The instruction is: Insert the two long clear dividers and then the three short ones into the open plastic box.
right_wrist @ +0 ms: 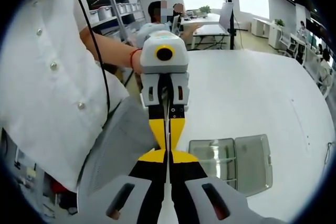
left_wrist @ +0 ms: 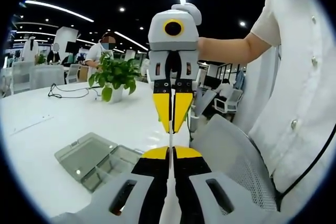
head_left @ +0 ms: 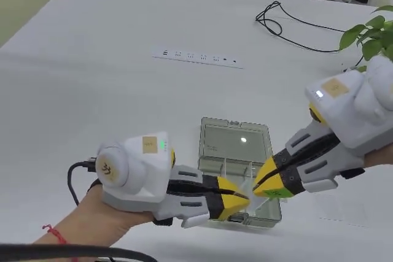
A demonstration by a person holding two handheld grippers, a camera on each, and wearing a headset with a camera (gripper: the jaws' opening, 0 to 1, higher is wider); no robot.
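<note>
White table (head_left: 92, 90) is stretching away in the head view, carrying a power strip (head_left: 198, 57), a looped black cable (head_left: 276, 23) and, at its far right edge, a plant (head_left: 368, 35); an office with ceiling lights is showing behind in both gripper views. Lying open on the near part of the table is the box (right_wrist: 233, 163); its lid (head_left: 236, 142) is resting flat on the far side, and its base (head_left: 270, 213) is sitting nearest the person; clear partitions are standing inside the base and splitting it into compartments, though how many cannot be told. The left gripper (head_left: 241, 199) is reaching in from the lower left and the right gripper (head_left: 260, 186) from the right; their yellow tips are nearly meeting nose to nose just above the base. Both are pinching a divider (left_wrist: 170, 139), a thin clear strip showing edge-on in the left gripper view; the left jaws are clamping one end and the right jaws the other. The divider is hanging between the two tips over the base; whether its lower edge is touching the box cannot be told.
</note>
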